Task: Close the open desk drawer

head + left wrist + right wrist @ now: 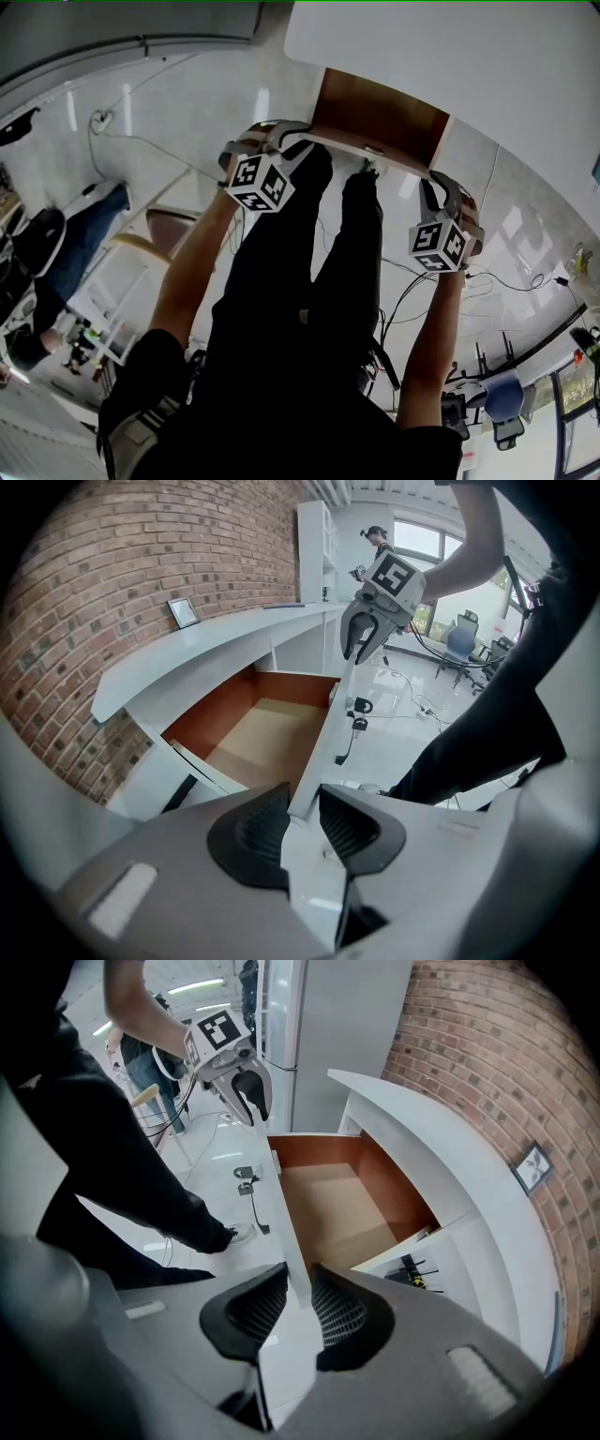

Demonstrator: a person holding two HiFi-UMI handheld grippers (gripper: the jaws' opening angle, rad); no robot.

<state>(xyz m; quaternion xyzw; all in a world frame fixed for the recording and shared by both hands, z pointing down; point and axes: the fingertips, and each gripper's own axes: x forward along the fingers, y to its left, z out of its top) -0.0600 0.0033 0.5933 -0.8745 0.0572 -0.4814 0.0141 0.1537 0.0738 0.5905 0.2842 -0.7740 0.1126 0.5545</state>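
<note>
The desk drawer [380, 114] stands pulled out, brown-sided with a pale bottom [267, 731] [336, 1206]. Its white front panel [367, 148] runs between both grippers. My left gripper [302, 794] is shut on the panel's top edge at one end, also visible in the head view as left gripper [286, 139] and in the right gripper view as left gripper [246, 1091]. My right gripper [300, 1274] is shut on the same edge at the other end, seen too as right gripper [441, 186] and right gripper [370, 630]. Keys [356, 719] hang on the panel's outer face.
The curved white desk top [450, 47] overhangs the drawer against a brick wall [112, 583] with a small picture frame [182, 612]. My legs stand just in front of the panel. Cables [422, 281] trail on the glossy floor; a seated person [66, 253] and chairs are off to the side.
</note>
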